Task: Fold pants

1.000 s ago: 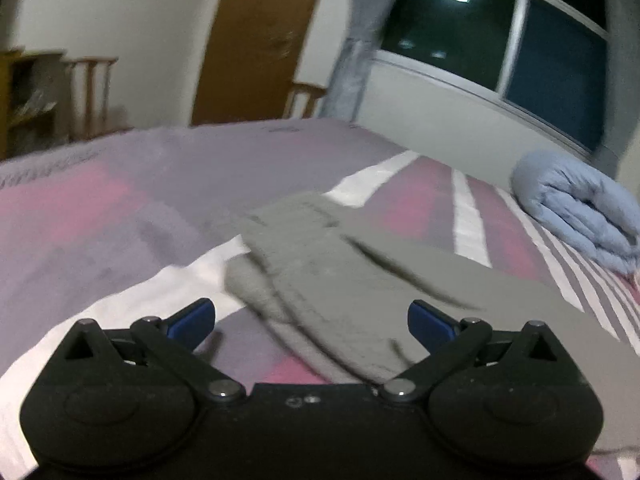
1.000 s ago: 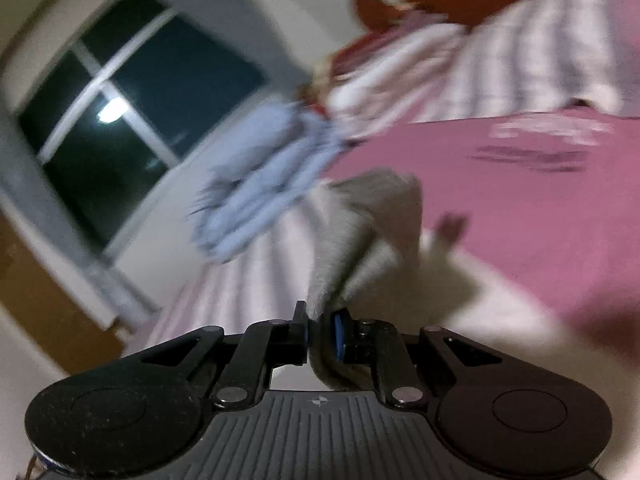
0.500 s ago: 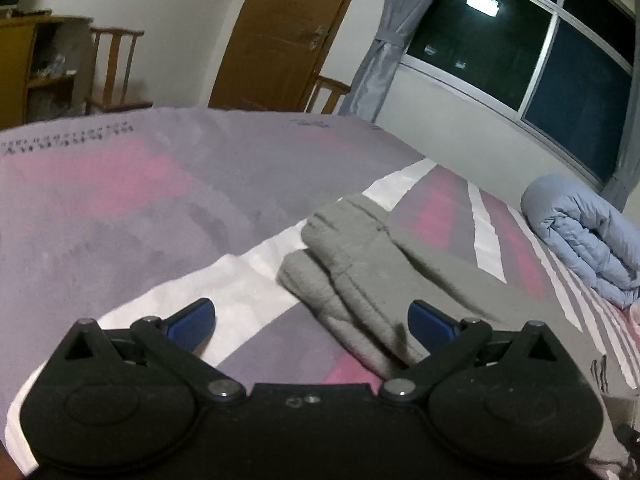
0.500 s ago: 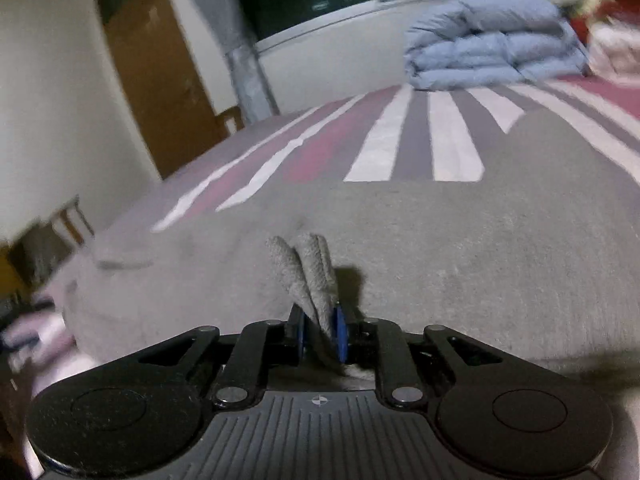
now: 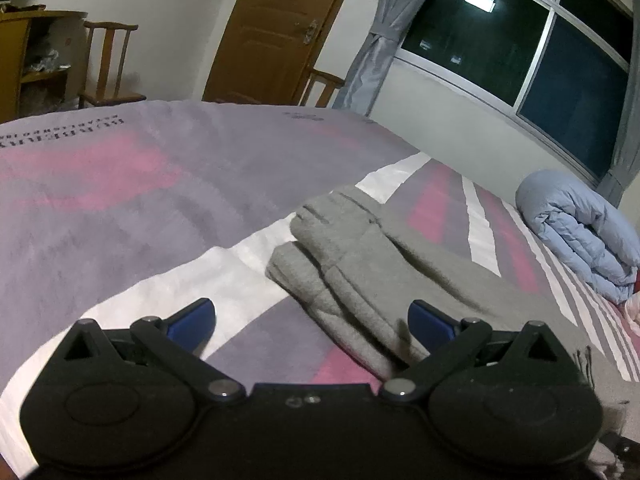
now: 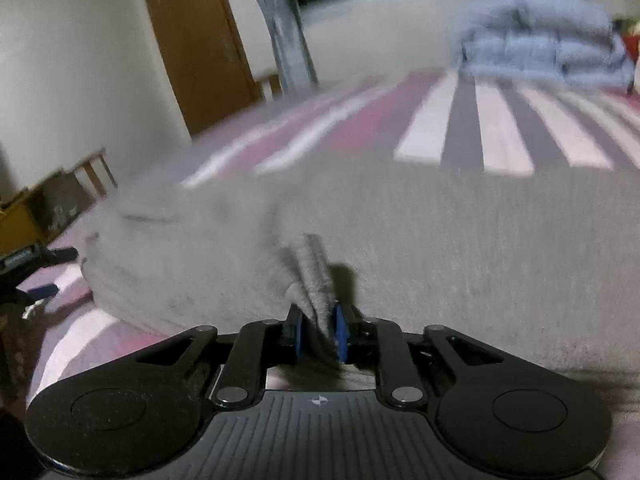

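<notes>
Pants (image 5: pixel 372 264): one grey pair, folded over, lying on the striped bed (image 5: pixel 120 208).
Right gripper (image 6: pixel 319 334): jaws narrow, just been opening; a pinched fold of the pants sits between the pads.
Left gripper (image 5: pixel 310 320): jaws wide apart, holding nothing.
Quilt (image 5: pixel 580 232): one blue, rolled, beneath the window (image 5: pixel 520 44).
Chairs (image 5: pixel 108 68): two.

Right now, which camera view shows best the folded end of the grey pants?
The left wrist view. There the pants lie sharp on the striped bed cover, and both stacked cuffs and their layers are clear. The right wrist view is blurred; it shows only a wide grey surface and a pinch of cloth between the right tongs.
</notes>
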Demonstrator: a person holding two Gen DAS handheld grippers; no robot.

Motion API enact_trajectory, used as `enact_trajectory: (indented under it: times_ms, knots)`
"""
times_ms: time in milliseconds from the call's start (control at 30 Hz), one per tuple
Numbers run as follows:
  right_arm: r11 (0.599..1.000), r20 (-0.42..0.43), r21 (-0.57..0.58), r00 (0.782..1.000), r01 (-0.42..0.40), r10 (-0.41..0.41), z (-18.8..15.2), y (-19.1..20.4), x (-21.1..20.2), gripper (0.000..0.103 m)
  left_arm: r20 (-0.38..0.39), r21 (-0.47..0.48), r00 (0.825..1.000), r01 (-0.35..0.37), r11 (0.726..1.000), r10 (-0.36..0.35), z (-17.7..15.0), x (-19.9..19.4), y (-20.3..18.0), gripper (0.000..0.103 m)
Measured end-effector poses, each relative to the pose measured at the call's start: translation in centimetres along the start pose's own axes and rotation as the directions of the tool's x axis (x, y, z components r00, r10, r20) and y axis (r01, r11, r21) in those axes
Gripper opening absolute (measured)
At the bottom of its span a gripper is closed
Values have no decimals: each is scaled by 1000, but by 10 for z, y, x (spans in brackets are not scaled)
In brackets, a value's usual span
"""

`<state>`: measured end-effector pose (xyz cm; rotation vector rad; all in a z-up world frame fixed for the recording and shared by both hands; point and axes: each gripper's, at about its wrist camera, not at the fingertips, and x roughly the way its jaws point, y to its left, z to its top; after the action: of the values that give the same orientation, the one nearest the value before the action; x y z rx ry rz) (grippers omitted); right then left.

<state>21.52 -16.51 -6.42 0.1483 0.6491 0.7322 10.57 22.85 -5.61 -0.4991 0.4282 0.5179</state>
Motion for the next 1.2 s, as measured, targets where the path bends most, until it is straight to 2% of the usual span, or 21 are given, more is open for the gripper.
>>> enact_trajectory:
  times_ms: [67, 133, 200, 233, 300, 367, 400, 433, 467, 533, 633, 767, 867, 967, 1067, 1100, 1133, 1167, 1200]
  knots:
    - [997, 7, 67, 999, -35, 35, 2, -7, -5, 29, 1, 8, 1000, 3, 1000, -3, 0, 0, -2, 97]
    - [995, 43, 84, 998, -58, 54, 5, -10, -19, 45, -4, 9, 1000, 4, 1000, -4, -1, 1, -2, 97]
    - [994, 127, 69, 989, -82, 73, 3, -6, -49, 74, -7, 13, 1000, 6, 1000, -6, -1, 2, -3, 97]
    - [995, 162, 62, 984, -82, 71, 1, -8, -62, 75, -7, 16, 1000, 7, 1000, -7, -1, 2, -3, 97]
    - [996, 231, 92, 973, 3, -24, -2, -16, -88, 75, -8, 21, 1000, 8, 1000, -8, -1, 3, -4, 97]
    - [974, 221, 162, 956, 158, -192, -5, -36, -97, 73, -11, 26, 1000, 6, 1000, -6, -2, 4, -6, 97]
    - [953, 160, 181, 949, 244, -273, -8, -49, -93, 62, -13, 28, 1000, 7, 1000, -6, -2, 4, -7, 97]
    - [939, 60, 176, 949, 296, -311, -9, -59, -82, 58, -15, 30, 1000, 7, 1000, -7, -2, 5, -8, 97]
    - [939, -8, 160, 952, 304, -307, -13, -66, -73, 57, -17, 31, 1000, 8, 999, -7, -2, 5, -9, 97]
    - [942, 38, 168, 953, 290, -300, -11, -61, -83, 57, -22, 38, 1000, 10, 999, -9, -3, 6, -12, 97]
    - [974, 128, 161, 976, 157, -178, -8, -47, -89, 57, -24, 48, 1000, 11, 999, -10, -5, 5, -14, 97]
    - [995, 131, 87, 990, 42, -53, -4, -14, -68, 57, -4, 60, 1000, -11, 998, 11, -4, 1, -15, 97]
    - [998, 132, 63, 991, -10, 2, -4, 7, -53, 57, 16, 78, 999, -50, 996, 49, -2, -3, -16, 97]
    - [999, 119, 14, 992, -33, 31, 0, 22, -31, 57, -13, 64, 999, -40, 997, 40, -1, -2, -12, 97]
    - [999, 72, -37, 997, 7, -4, 1, 24, 0, 57, -19, 60, 999, -25, 998, 26, 1, -3, -10, 97]
    - [999, 59, -31, 998, 20, -18, 3, 24, 7, 50, -21, 58, 1000, -21, 998, 23, 1, -3, -10, 97]
    - [999, 45, -23, 999, 28, -27, 2, 23, 12, 33, -22, 57, 1000, -19, 998, 21, 1, -3, -9, 97]
    - [999, 32, -17, 999, 29, -28, 3, 23, 17, 22, -24, 57, 1000, -18, 998, 19, 0, -2, -9, 97]
    - [999, 27, -20, 999, 36, -36, 3, 25, 20, 20, -29, 56, 999, -16, 998, 17, 0, -1, -9, 97]
